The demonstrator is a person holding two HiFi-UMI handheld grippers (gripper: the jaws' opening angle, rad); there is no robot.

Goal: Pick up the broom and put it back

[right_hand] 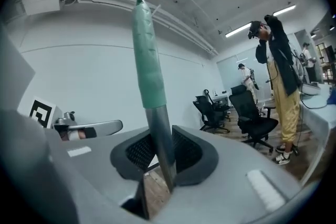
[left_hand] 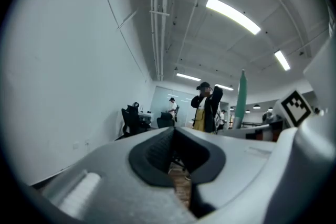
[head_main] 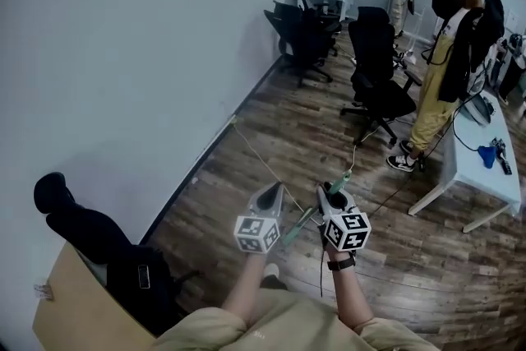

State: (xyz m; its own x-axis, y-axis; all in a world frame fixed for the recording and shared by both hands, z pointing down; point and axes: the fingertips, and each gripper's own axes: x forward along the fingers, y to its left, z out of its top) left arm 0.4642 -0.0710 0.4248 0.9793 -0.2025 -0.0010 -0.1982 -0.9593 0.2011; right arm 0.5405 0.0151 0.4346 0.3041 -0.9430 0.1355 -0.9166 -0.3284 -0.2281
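The broom handle, a grey metal rod with a green grip at its top, stands upright between the pads of my right gripper, which is shut on the rod. In the head view the green tip pokes out past the right gripper, and the rod slants down-left between the two marker cubes. The broom's head is hidden. My left gripper rides close beside it on the left, jaws together and empty. In the left gripper view the green grip rises off to the right.
A white wall runs along the left. Ahead on the wood floor stand black office chairs and a person in yellow trousers. On the right is a white table. A black bag and cardboard lie low left.
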